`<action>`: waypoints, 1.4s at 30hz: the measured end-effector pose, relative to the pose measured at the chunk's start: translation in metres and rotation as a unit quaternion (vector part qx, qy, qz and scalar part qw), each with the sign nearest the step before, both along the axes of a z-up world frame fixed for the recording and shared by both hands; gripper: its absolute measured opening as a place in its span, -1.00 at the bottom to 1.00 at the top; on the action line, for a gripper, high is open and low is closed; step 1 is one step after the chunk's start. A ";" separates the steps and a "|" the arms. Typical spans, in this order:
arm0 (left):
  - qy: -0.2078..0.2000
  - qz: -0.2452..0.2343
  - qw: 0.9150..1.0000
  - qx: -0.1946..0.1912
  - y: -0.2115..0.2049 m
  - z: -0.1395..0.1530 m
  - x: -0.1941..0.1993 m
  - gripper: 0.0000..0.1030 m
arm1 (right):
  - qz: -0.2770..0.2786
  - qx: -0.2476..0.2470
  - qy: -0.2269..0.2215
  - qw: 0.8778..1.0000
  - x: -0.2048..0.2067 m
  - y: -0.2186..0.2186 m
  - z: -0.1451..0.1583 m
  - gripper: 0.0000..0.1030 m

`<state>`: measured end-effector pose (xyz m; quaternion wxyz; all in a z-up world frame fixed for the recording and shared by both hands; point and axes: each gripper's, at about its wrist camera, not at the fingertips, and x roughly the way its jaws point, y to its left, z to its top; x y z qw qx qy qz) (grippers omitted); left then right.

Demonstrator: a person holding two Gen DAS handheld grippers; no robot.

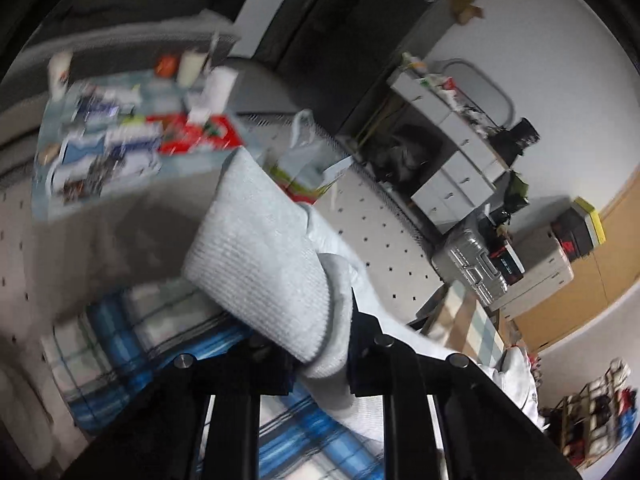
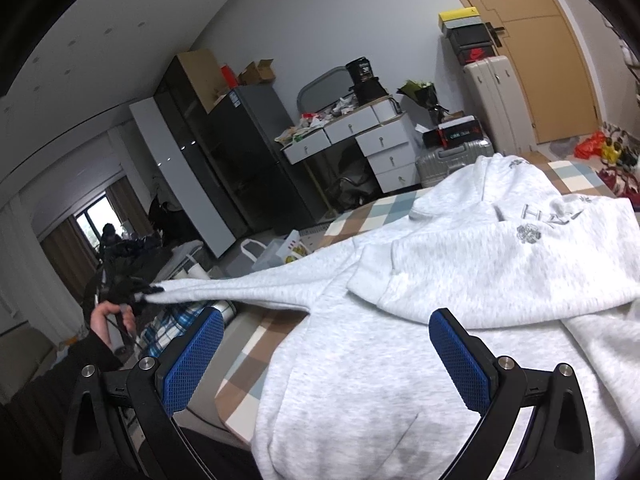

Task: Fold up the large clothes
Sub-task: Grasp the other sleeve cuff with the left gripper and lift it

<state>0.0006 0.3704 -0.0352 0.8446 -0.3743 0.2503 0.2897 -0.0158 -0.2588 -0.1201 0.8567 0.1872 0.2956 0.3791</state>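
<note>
— Left wrist view: what do the left tongs point(image 1: 320, 364) hold?
— They pinch the ribbed cuff point(image 1: 260, 264) of the grey hoodie's sleeve.
— And the right tongs point(image 2: 324, 360)?
— Spread wide, empty, hovering over the hoodie point(image 2: 440, 280), which lies on the checked bed point(image 2: 248, 368) ahead of them, sleeve point(image 2: 240, 290) stretched left.

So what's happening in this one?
A person is folding a light grey hoodie spread on a checked bedcover. The left gripper is shut on the sleeve's ribbed cuff, and the sleeve is stretched out sideways off the body. The right gripper hangs open over the hoodie's lower half, holding nothing. No fold is made yet.
</note>
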 end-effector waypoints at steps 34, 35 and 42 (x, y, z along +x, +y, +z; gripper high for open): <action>-0.013 -0.618 0.785 0.035 -0.513 -0.067 0.206 -0.76 | -0.347 0.045 0.112 0.930 0.037 -0.174 -0.032 1.00; 0.003 -0.627 0.778 0.022 -0.519 -0.088 0.208 -0.76 | -0.361 0.043 0.109 0.925 0.035 -0.180 -0.032 1.00; 0.099 -0.663 0.742 -0.015 -0.524 -0.138 0.199 -0.34 | -0.367 0.064 0.149 0.916 0.045 -0.190 -0.048 1.00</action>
